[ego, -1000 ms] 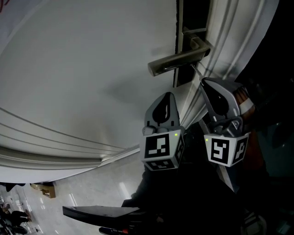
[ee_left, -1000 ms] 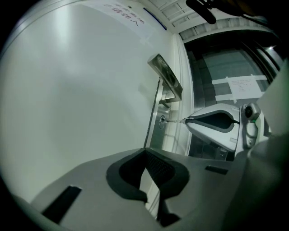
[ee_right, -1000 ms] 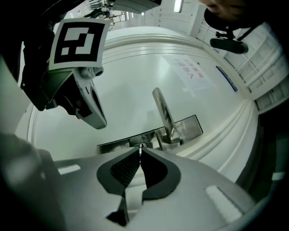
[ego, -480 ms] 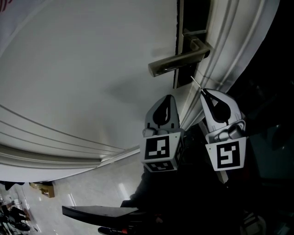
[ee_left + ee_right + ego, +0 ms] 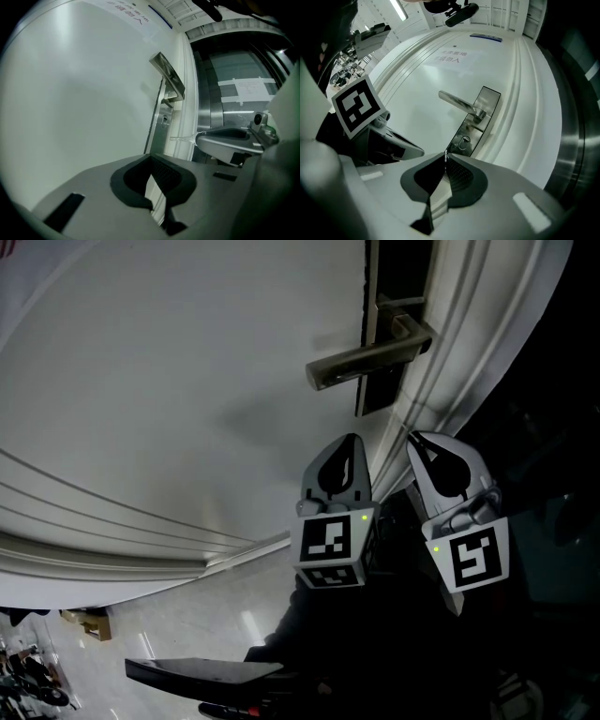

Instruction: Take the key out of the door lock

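Note:
The door's lever handle (image 5: pixel 366 362) sticks out above a steel lock plate (image 5: pixel 476 122). Its keyhole (image 5: pixel 464 140) is bare, also seen in the left gripper view as the keyhole (image 5: pixel 164 120). My right gripper (image 5: pixel 444 155) is shut on the thin key (image 5: pixel 446 153), whose blade pokes out of the tips a short way from the keyhole. From the left gripper view the key (image 5: pixel 183 138) juts from the right gripper (image 5: pixel 225 140) toward the door. In the head view the right gripper (image 5: pixel 412 437) hangs below the handle. My left gripper (image 5: pixel 352 437) sits beside it, shut and holding nothing.
The white door (image 5: pixel 187 381) fills most of the view, with a paper notice (image 5: pixel 450 58) higher up. The moulded door frame (image 5: pixel 459 343) runs along the right. A metal panel (image 5: pixel 234 93) stands beyond the frame. Glossy floor (image 5: pixel 141 634) shows at the lower left.
The right gripper has drawn back and down from the lock plate with the key in its tips. The left gripper has hardly moved.

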The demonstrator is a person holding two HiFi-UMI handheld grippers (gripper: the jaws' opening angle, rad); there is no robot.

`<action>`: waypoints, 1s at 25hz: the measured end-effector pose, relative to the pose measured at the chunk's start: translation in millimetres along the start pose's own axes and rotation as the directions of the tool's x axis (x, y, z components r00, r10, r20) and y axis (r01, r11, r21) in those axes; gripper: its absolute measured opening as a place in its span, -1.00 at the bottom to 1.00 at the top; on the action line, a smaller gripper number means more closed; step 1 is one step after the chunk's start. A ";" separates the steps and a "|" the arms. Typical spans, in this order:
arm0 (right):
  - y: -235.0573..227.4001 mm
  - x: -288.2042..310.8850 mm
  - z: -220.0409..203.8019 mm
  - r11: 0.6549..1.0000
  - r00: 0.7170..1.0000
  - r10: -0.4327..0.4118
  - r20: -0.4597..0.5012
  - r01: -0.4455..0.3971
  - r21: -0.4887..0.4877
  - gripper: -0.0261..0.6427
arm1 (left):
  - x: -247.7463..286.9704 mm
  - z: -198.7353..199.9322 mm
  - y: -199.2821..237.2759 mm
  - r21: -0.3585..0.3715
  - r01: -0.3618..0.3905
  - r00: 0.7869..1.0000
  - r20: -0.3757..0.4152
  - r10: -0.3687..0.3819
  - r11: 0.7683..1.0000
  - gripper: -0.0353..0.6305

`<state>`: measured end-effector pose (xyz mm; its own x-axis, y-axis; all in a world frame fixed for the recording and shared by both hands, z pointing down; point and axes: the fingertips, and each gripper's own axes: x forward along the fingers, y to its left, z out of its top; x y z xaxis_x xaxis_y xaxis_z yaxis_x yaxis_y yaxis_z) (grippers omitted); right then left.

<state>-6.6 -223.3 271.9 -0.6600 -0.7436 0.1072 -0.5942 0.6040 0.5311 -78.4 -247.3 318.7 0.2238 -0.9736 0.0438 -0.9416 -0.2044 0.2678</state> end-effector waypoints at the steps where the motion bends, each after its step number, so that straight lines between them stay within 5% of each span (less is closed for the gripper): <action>1: 0.2 -0.3 -0.3 1.000 1.000 0.001 -0.001 -0.001 0.004 -0.89 | -0.5 0.5 0.2 0.001 -0.001 1.000 0.000 0.001 1.000 -0.89; 9: 2.9 -3.0 -1.5 0.998 1.000 0.010 -0.011 -0.009 0.060 -0.89 | -3.1 1.7 5.5 0.016 -0.022 1.000 -0.006 0.022 1.000 -0.89; 25: 6.0 -6.3 11.7 1.000 1.000 0.008 0.003 -0.007 -0.012 -0.89 | -10.6 12.4 4.1 0.028 -0.001 1.000 0.020 0.001 1.000 -0.89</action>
<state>-11.3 -211.7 264.6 -0.6659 -0.7381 0.1085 -0.5837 0.6060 0.5404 -87.8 -239.1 307.4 0.2183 -0.9756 0.0247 -0.9484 -0.2061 0.2408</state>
